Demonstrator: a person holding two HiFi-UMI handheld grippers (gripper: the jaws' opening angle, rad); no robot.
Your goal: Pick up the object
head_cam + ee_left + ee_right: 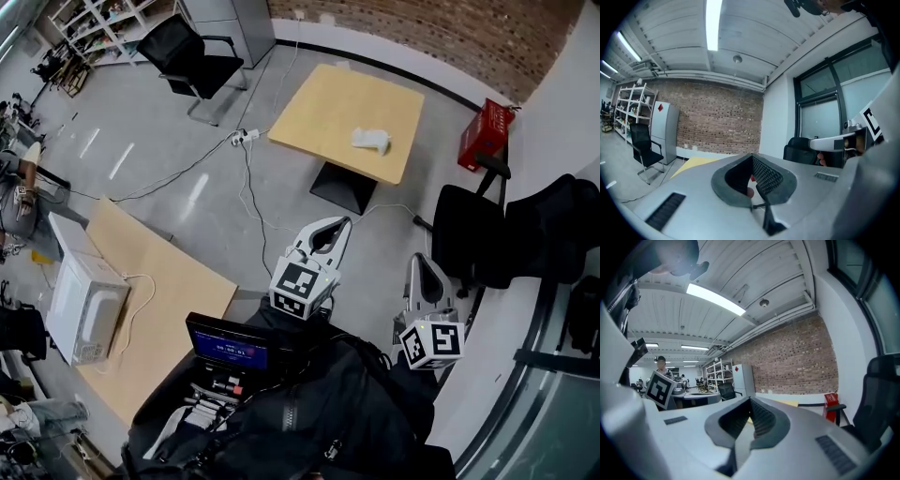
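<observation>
1. Standing well back from the work, the person holds both tools close to the body, pointed across the floor toward the square wooden counter [319, 108]. I judge this a carrying posture for the approach, not a reach.
2. Of the two, the left tool [339, 225] is clenched, its jaws tip to tip with nothing between them. Past its pads its own view shows only the room: a brick wall and a slice of the yellow counter top.
3. Beside it, the right tool [421, 265] is likewise closed and empty, and sits a little lower in the head view.
4. The object [370, 141], small, white and crumpled-looking, lies alone on that counter, in the half nearer the person and well apart from both tools. What it is I cannot tell at this size.
5. The pick-up seems not begun. The gap has to be crossed first, and whichever tool is used must be opened before it can take hold.
6. Cables [248, 178] trail over the floor beside the counter's base, and a black chair [469, 239] stands near the right tool. Both are likely things to steer around on the way.
</observation>
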